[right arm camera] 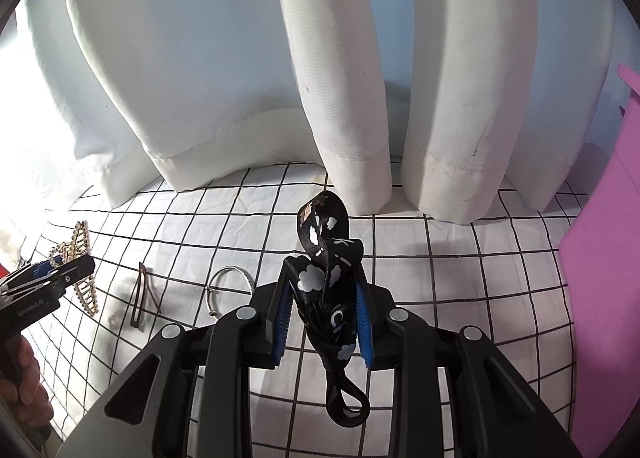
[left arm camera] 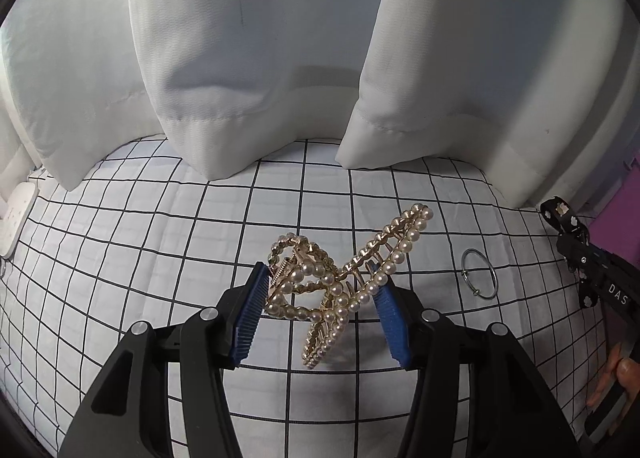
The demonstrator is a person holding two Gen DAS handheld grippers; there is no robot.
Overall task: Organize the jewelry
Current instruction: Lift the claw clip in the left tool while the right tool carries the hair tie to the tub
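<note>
Both claws carry an item above the checked cloth (left arm camera: 160, 242); this appears to be the transport step of tidying the jewelry.

Left claw (left arm camera: 320, 298): its blue pads are closed on a gold hair clip (left arm camera: 344, 282) set with pearls. The clip lies crosswise between the pads, one wing reaching up and to the right of the claw, the other hanging below it. On the cloth, to the right of this claw and apart from it, lies a thin metal ring (left arm camera: 479, 275).

Right claw (right arm camera: 324, 314): its pads grip a black ribbon (right arm camera: 326, 282) printed with white clouds. One loop stands above the pads; the rest hangs beneath them. Left of this claw, on the cloth, rest a silver bangle (right arm camera: 232, 278) and, further left, a brown snap clip (right arm camera: 141, 298). A pink sheet (right arm camera: 596, 258) stands to its right, white curtains (right arm camera: 224, 58) beyond.

No tray or box is visible in either view, so the destination cannot be told. The next move likely calls for keeping both grips firm while carrying, since the clip is held off-centre and may swing, then releasing each item only once it rests on its place.
</note>
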